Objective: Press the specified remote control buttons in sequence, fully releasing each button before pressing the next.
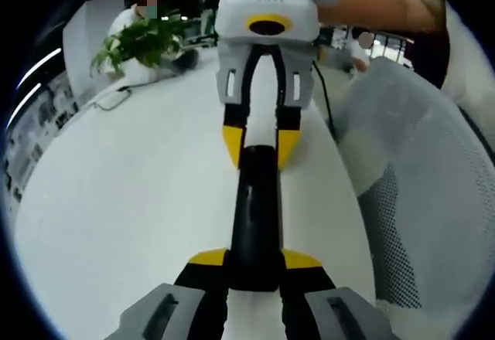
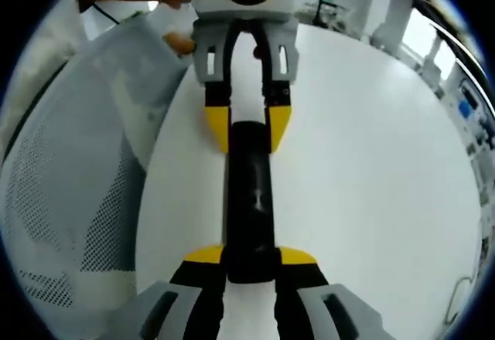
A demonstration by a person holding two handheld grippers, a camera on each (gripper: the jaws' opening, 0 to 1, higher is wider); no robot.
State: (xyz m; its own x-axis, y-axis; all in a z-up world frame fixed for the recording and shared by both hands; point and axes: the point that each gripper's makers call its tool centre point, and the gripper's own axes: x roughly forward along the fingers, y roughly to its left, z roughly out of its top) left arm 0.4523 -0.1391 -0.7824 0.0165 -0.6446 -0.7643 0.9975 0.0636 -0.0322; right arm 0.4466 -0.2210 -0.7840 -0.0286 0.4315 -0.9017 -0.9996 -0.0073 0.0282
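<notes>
A long black remote control (image 1: pixel 255 209) lies lengthwise above the white table (image 1: pixel 139 201), held at both ends. My left gripper (image 1: pixel 254 261) rises from the bottom of the left gripper view, its yellow-tipped jaws shut on the remote's near end. The right gripper (image 1: pixel 260 145) faces it from the top, its yellow tips clamped on the far end. In the right gripper view the same remote (image 2: pixel 251 185) runs up from my right gripper (image 2: pixel 250 256), which is shut on it, to the left gripper (image 2: pixel 247 127) at the other end. The buttons are too dark to make out.
A grey mesh chair back (image 1: pixel 418 201) (image 2: pixel 69 178) stands close against the table's edge. A potted green plant (image 1: pixel 143 42) and a thin cable (image 1: pixel 116 96) sit at the table's far side. A person's arm (image 1: pixel 379 8) reaches in behind the right gripper.
</notes>
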